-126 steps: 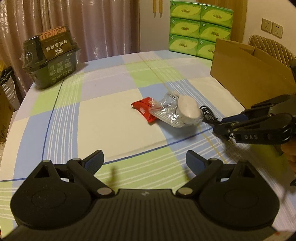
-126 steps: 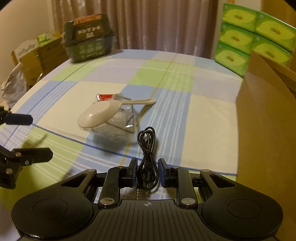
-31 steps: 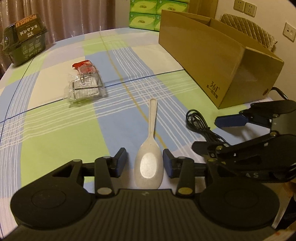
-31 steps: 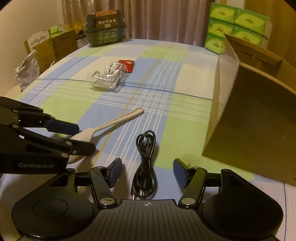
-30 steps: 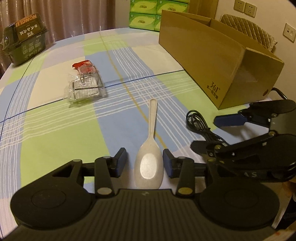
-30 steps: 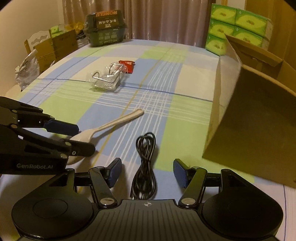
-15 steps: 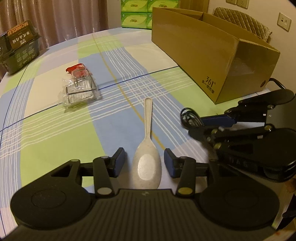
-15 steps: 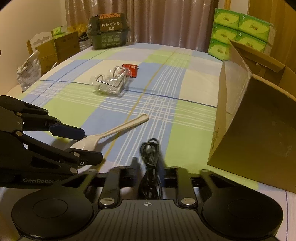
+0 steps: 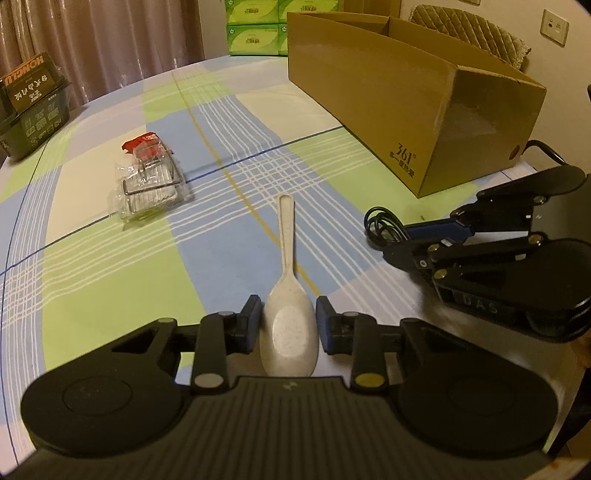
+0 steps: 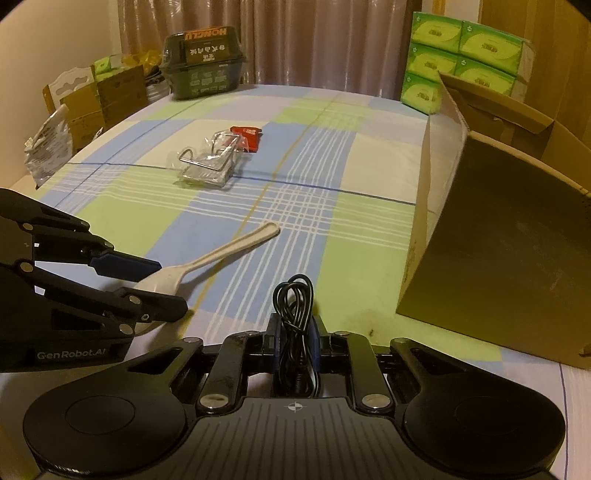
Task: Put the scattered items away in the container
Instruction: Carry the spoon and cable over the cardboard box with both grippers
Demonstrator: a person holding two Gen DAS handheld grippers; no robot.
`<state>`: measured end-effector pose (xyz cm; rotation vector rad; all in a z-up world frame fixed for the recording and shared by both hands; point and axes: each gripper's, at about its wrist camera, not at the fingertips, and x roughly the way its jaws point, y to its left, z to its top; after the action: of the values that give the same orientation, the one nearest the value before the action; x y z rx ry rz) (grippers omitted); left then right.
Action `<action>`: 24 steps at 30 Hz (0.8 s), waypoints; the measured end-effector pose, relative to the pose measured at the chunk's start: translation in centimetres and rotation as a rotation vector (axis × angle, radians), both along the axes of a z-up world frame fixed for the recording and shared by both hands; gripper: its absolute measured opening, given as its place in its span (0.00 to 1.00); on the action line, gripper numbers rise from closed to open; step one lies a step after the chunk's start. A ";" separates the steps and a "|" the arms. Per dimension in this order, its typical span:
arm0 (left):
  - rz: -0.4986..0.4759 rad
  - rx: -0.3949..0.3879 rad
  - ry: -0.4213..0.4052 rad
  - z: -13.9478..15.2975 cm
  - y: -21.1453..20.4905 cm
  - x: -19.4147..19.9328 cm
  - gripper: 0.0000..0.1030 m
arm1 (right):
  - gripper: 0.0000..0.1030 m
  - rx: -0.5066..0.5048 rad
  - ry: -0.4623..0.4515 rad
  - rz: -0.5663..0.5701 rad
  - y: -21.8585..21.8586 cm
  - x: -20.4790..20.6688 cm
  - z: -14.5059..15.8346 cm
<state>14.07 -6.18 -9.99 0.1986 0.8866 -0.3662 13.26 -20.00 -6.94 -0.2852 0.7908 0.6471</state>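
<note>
A cream plastic spoon (image 9: 286, 240) lies on the checked tablecloth, handle pointing away. My left gripper (image 9: 288, 314) is closing on its bowl, and both pads touch the bowl's sides. In the right wrist view the left gripper (image 10: 170, 286) shows at the left, over the spoon (image 10: 229, 251). My right gripper (image 10: 295, 328) is shut on a coiled black cable (image 10: 293, 291), whose loop sticks out ahead of the pads. The open cardboard box (image 9: 406, 110) stands to the right of both grippers.
A clear pack with a metal hook (image 9: 151, 184) and a red packet (image 9: 142, 142) lie further out on the table. A dark green tub (image 9: 29, 103) sits at the far left edge and green tissue packs (image 9: 255, 33) at the back. Cartons (image 10: 96, 96) stand beyond the table.
The right gripper's jaws have shut on the cable. The left gripper's pads have drawn in from either side against the spoon's bowl. Spoon and cable lie where they were.
</note>
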 end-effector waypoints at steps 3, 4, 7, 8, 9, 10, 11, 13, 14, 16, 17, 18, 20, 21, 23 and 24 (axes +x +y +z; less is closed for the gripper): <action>0.002 -0.005 -0.013 0.3 0.0 -0.1 0.26 | 0.11 0.002 -0.004 -0.005 -0.2 -0.2 0.2; 0.004 -0.006 -0.017 0.4 0.1 -0.2 0.26 | 0.11 0.003 -0.006 -0.007 -0.3 -0.2 0.3; 0.009 -0.008 -0.026 0.6 0.1 -0.2 0.26 | 0.11 0.005 -0.010 -0.013 -0.4 -0.2 0.6; 0.012 -0.009 -0.029 0.7 0.2 -0.3 0.26 | 0.11 0.006 -0.012 -0.016 -0.5 -0.2 0.7; 0.014 -0.010 -0.032 0.7 0.2 -0.3 0.26 | 0.11 0.007 -0.014 -0.017 -0.5 -0.3 0.8; 0.014 -0.011 -0.034 0.8 0.2 -0.3 0.26 | 0.11 0.008 -0.016 -0.019 -0.6 -0.3 0.9; 0.016 -0.012 -0.039 0.9 0.3 -0.3 0.26 | 0.11 0.010 -0.018 -0.020 -0.6 -0.3 1.1; 0.019 -0.016 -0.050 1.1 0.3 -0.5 0.26 | 0.11 0.014 -0.022 -0.023 -0.6 -0.4 1.2; 0.022 -0.018 -0.056 1.2 0.4 -0.5 0.26 | 0.11 0.015 -0.025 -0.023 -0.6 -0.5 1.3; 0.026 -0.019 -0.061 1.4 0.4 -0.5 0.26 | 0.11 0.017 -0.028 -0.021 -0.5 -0.5 1.5; 0.028 -0.020 -0.062 1.4 0.5 -0.5 0.26 | 0.11 0.017 -0.029 -0.020 -0.5 -0.5 1.5; 0.030 -0.021 -0.063 1.4 0.5 -0.5 0.26 | 0.11 0.018 -0.030 -0.020 -0.5 -0.5 1.5; 0.029 -0.020 -0.060 1.4 0.5 -0.4 0.26 | 0.11 0.017 -0.030 -0.021 -0.5 -0.6 1.5; 0.027 -0.019 -0.055 1.3 0.5 -0.4 0.26 | 0.11 0.017 -0.029 -0.021 -0.5 -0.6 1.5; 0.031 -0.013 -0.046 0.9 0.6 -0.4 0.26 | 0.11 0.014 -0.027 -0.022 -0.5 -0.6 1.4; 0.030 -0.008 -0.040 0.7 0.5 -0.3 0.26 | 0.11 0.013 -0.026 -0.023 -0.5 -0.6 1.4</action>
<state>13.72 -5.65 -9.27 0.1840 0.8479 -0.3366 12.65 -20.48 -5.58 -0.2716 0.7642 0.6256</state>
